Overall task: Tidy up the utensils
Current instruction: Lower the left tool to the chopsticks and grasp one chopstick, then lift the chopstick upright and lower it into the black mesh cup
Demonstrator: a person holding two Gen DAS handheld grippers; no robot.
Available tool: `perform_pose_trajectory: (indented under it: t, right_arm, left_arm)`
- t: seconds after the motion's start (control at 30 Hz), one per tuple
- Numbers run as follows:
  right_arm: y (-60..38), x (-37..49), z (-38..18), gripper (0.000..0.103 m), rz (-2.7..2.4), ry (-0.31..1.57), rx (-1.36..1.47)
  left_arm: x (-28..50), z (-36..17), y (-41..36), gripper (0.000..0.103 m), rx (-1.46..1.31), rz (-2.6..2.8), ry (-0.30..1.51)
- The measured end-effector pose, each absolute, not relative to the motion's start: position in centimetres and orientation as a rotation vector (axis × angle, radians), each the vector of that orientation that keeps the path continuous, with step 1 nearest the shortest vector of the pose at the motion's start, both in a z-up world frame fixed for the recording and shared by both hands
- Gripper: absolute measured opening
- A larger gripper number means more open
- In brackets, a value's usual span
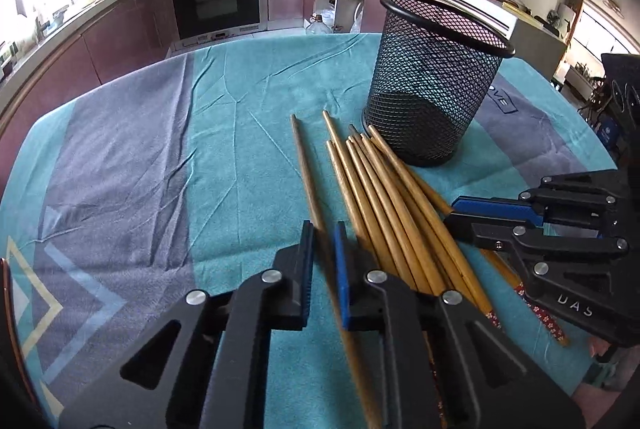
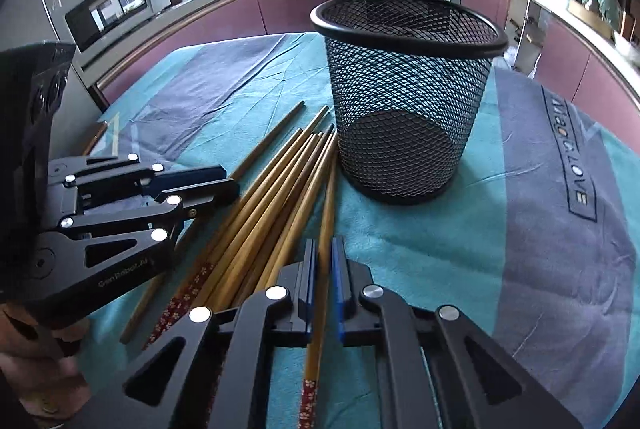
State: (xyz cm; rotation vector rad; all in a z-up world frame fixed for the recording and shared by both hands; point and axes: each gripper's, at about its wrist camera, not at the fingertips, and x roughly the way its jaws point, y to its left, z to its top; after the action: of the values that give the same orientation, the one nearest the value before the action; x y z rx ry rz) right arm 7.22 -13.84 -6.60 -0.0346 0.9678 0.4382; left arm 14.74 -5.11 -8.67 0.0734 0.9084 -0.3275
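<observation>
Several wooden chopsticks (image 1: 384, 205) lie in a loose pile on the teal cloth, tips toward a black mesh cup (image 1: 432, 77). The pile (image 2: 272, 205) and the empty, upright cup (image 2: 404, 97) also show in the right wrist view. My left gripper (image 1: 323, 241) is shut on the leftmost chopstick (image 1: 306, 165), low on the cloth. My right gripper (image 2: 325, 257) is shut on the rightmost chopstick (image 2: 330, 185), which points at the cup's base. Each gripper appears in the other's view: the right (image 1: 464, 217), the left (image 2: 228, 181).
A teal and grey cloth (image 1: 224, 117) covers the table. A kitchen counter with purple cabinets and a black oven (image 1: 218, 1) runs behind the table. A microwave (image 2: 120, 1) stands at the left in the right wrist view.
</observation>
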Motion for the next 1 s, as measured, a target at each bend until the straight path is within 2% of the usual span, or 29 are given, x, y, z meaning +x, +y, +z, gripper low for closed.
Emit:
perform_pose_trajectory:
  t: [0.4, 1.0]
  right_arm:
    - [-15.5, 5.0, -3.2, 0.005, 0.520, 0.862, 0.034]
    - [-18.7, 2.6, 6.0, 0.005, 0.560, 0.552, 0.091]
  left_arm:
    - [13.3, -7.3, -3.0, 0.008, -0.056, -0.405, 0.905]
    - [9.6, 4.5, -0.3, 0.008, -0.197, -0.608, 0.629]
